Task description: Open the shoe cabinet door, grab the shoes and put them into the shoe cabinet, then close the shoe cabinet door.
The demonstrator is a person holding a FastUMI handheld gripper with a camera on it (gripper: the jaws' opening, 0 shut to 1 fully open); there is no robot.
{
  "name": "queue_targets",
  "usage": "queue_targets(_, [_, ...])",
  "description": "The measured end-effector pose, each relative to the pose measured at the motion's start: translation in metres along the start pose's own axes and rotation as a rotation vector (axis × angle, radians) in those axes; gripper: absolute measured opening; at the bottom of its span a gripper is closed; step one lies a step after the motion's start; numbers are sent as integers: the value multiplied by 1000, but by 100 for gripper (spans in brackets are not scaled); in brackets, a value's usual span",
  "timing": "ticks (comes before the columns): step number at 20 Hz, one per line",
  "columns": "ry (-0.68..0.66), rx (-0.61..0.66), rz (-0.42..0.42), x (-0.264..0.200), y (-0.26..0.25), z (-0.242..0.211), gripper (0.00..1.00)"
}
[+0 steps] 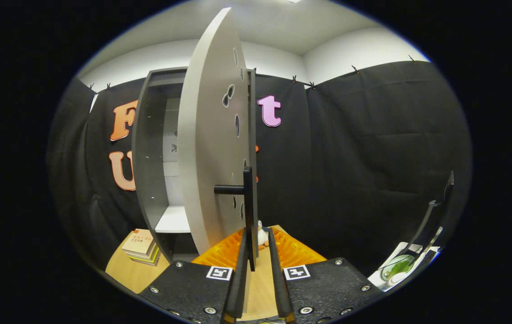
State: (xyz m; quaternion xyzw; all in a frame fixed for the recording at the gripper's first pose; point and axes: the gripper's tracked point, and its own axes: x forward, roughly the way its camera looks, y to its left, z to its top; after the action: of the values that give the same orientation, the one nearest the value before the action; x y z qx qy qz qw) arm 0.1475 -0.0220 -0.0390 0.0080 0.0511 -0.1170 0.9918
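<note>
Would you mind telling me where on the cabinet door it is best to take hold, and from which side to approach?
Grip the black bar handle on the door, near its lower end. The bar runs upright and stands off the panel on a short post, so fingers fit on either side of it. Come straight at it from the front, as the gripper does now, its fingers flanking the bar; whether they press it cannot be told.

One cabinet (150, 153) with one door (206, 148) and one handle (248, 211). One gripper (256, 240), two fingers (241, 270) flanking the handle. One book stack (141, 246), one toy duck (262, 234), one bowl (397, 267).
</note>
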Motion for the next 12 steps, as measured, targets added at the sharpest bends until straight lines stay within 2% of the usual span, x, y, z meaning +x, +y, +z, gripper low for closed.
queue_targets(4, [-12, 3, -30, 4, -25, 1, 28])
queue_targets(8, [0, 59, -2, 6, -46, 2, 28])
queue_targets(12, [-7, 41, -13, 6, -54, 1, 27])
